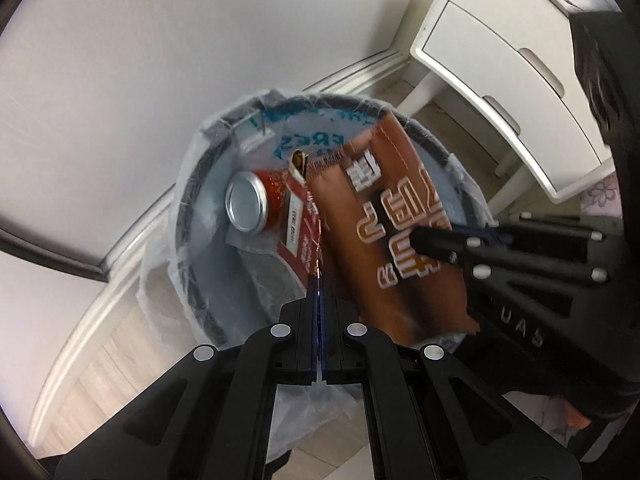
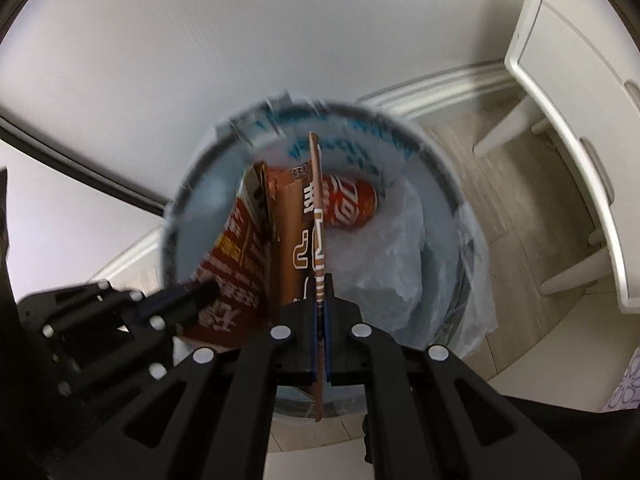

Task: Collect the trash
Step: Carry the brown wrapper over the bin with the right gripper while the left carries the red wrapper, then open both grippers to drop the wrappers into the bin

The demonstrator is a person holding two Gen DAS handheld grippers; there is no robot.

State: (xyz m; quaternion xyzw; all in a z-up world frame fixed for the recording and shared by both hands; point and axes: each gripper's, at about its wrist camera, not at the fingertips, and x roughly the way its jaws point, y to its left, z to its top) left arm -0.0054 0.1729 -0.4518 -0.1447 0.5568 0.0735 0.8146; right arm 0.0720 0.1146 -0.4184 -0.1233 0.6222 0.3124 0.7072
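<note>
A round trash bin (image 1: 188, 200) (image 2: 444, 188), lined with a clear plastic bag printed in blue, stands directly below both grippers. A red drink can (image 1: 256, 204) (image 2: 352, 204) lies inside it. My left gripper (image 1: 319, 280) (image 2: 208, 290) is shut on the edge of a red snack packet (image 1: 298, 216) (image 2: 236, 248) that hangs into the bin's mouth. My right gripper (image 2: 320, 280) (image 1: 416, 240) is shut on a brown packet with white lettering (image 1: 384, 232) (image 2: 296, 232), held beside the red one over the bin.
A white bedside cabinet with drawers (image 1: 500, 64) (image 2: 568, 120) stands on legs just right of the bin. A white wall and baseboard (image 1: 132, 240) run behind it, over pale wood flooring (image 2: 512, 208). Flowered fabric (image 2: 628, 384) shows at the right edge.
</note>
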